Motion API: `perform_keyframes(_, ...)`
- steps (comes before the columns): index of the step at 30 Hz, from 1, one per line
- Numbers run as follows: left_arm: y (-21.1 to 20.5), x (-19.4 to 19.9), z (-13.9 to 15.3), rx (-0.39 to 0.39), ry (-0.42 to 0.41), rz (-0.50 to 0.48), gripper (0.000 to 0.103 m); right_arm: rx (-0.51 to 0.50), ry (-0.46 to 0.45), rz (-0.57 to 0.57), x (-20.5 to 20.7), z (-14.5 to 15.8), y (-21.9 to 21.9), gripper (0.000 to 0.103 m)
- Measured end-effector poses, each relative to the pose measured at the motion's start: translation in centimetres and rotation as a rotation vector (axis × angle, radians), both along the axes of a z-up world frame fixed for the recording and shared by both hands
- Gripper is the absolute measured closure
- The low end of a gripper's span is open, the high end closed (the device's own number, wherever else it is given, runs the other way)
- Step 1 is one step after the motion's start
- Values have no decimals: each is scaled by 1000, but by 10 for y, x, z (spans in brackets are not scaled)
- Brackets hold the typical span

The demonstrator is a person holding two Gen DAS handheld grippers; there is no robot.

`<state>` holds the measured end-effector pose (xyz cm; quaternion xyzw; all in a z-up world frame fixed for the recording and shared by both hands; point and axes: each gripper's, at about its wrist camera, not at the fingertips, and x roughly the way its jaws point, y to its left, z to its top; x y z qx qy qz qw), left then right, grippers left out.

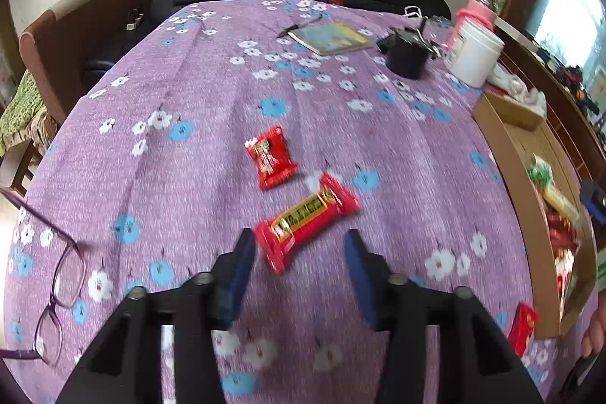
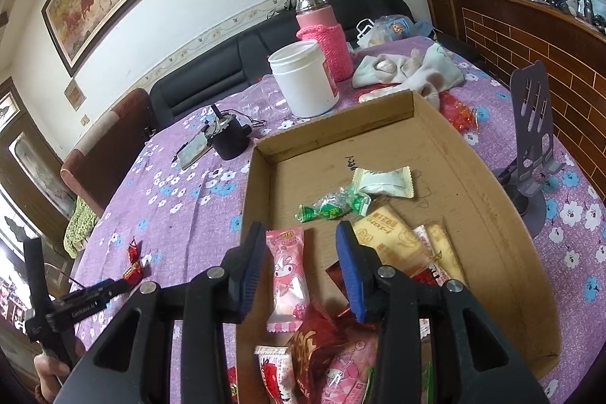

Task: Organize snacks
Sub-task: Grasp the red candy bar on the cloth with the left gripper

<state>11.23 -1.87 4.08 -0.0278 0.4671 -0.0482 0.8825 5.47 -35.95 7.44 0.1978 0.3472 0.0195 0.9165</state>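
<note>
Purple flowered tablecloth (image 1: 212, 70) carries a long red gold-labelled snack bar (image 1: 305, 220) just ahead of the left gripper (image 1: 299, 248), jaws spread and empty; the right gripper (image 2: 299, 245), parted, hovers over a pink wrapped candy (image 2: 288, 267) inside the shallow cardboard box (image 2: 488, 192).

Two snack packets (image 1: 303, 218) lay on the tablecloth (image 1: 189, 177); the cardboard tray (image 2: 488, 214) sat right of them; glasses (image 1: 57, 290) left.

Red snack bars (image 1: 306, 223) on cloth, box (image 2: 447, 139) half-filled
</note>
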Motion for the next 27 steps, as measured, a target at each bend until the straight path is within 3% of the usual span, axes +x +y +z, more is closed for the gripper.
perform_keyframes(2,-1,8,1,20,-28,1,39,1,0,-1,0,0,-1,66)
perform_keyframes(7,-13,20,-10,69,-15,-61,40,8,0,-5,1,1,-4,66)
perform_keyframes(8,-15,19,-13,82,-16,-65,53,7,0,-5,1,1,-4,66)
perform_keyframes(10,-18,16,-15,102,-29,-61,68,9,-3,-1,0,1,-4,66)
perform_keyframes(15,-19,4,-15,158,-42,15,75,4,-4,2,0,1,-3,66)
perform_keyframes(20,-13,-12,-9,118,-85,108,81,-8,-21,23,-2,4,5,66)
perform_keyframes(24,-12,-15,-17,120,-128,92,81,-5,-32,83,-5,7,22,66)
perform_keyframes(27,-8,-16,-14,77,-147,71,82,111,12,148,-14,4,36,66)
